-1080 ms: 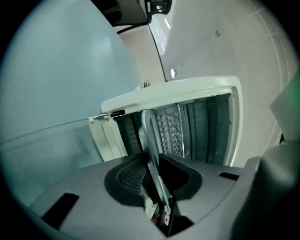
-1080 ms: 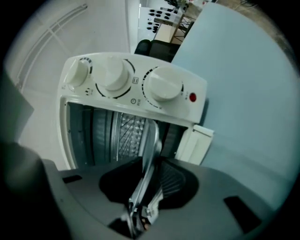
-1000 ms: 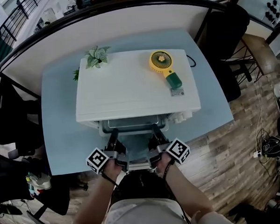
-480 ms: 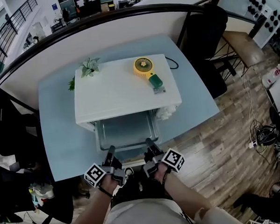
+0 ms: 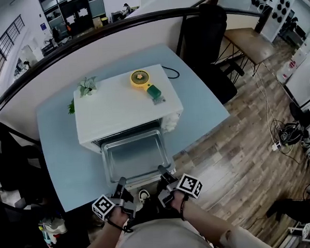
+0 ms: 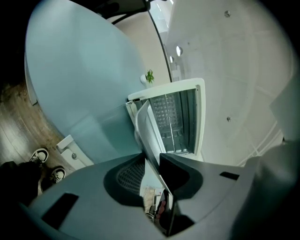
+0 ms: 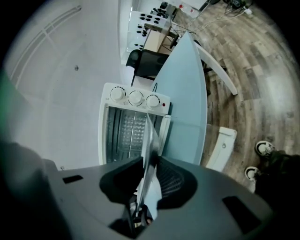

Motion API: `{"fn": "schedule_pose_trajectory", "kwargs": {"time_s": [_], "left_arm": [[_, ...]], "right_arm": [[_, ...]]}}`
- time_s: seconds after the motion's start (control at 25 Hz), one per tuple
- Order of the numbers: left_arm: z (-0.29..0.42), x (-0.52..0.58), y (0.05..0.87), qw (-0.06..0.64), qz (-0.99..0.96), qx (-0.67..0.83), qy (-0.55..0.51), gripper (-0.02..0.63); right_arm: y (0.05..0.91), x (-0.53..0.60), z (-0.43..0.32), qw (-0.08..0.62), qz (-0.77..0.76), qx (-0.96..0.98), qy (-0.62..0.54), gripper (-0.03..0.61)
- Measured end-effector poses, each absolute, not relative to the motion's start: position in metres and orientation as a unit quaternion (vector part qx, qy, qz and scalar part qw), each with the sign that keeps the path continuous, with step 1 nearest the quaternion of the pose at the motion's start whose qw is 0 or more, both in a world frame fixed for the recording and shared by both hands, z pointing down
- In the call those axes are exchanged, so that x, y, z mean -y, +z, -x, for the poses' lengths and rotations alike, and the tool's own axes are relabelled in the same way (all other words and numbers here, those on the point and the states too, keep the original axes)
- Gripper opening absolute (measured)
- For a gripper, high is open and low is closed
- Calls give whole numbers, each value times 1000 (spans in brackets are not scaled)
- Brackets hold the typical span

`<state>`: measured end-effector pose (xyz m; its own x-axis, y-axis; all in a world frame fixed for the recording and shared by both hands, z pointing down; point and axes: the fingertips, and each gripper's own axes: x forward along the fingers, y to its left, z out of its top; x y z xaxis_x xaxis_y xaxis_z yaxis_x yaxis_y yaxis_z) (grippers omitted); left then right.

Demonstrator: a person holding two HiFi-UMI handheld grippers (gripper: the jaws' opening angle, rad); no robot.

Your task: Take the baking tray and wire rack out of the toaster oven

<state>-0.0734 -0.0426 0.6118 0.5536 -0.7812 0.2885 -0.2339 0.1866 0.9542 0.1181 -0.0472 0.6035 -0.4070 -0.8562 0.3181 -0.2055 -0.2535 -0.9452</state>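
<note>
A silver baking tray point(image 5: 135, 157) hangs level in front of the open mouth of the white toaster oven point(image 5: 126, 109), almost wholly out of it. My left gripper point(image 5: 120, 184) is shut on the tray's near left rim and my right gripper point(image 5: 161, 172) on its near right rim. In the left gripper view the tray point(image 6: 145, 131) runs edge-on between the jaws of the left gripper point(image 6: 151, 161). The right gripper point(image 7: 151, 161) pinches the tray's rim point(image 7: 151, 140) the same way. The oven cavity point(image 7: 126, 131) shows a meshed surface; I cannot make out the wire rack for certain.
The oven stands on a light blue table point(image 5: 58, 152). A yellow hand fan point(image 5: 142, 80) and a small plant point(image 5: 85, 87) sit on its top. A black chair point(image 5: 205, 35) and a wooden stool point(image 5: 249, 43) stand to the right, on wooden floor point(image 5: 224, 158).
The tray has slid out of the oven toward me, from mostly inside to nearly free. Both grippers drew back with it past the table's front edge.
</note>
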Motion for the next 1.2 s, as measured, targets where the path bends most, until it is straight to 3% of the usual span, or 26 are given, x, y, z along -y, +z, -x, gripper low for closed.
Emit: {"fn": "schedule_pose_trajectory", "kwargs": {"time_s": [0.24, 0.76, 1.2], "left_arm": [[41, 22, 612, 655, -636, 376, -155, 101], [-110, 15, 610, 675, -698, 235, -32, 104], [-196, 17, 619, 685, -707, 176, 24, 106]], "right_arm": [[609, 2, -150, 283, 506, -513, -633, 91], [597, -69, -286, 380, 612, -422, -550, 92], [604, -97, -356, 423, 659, -364, -505, 97]]}}
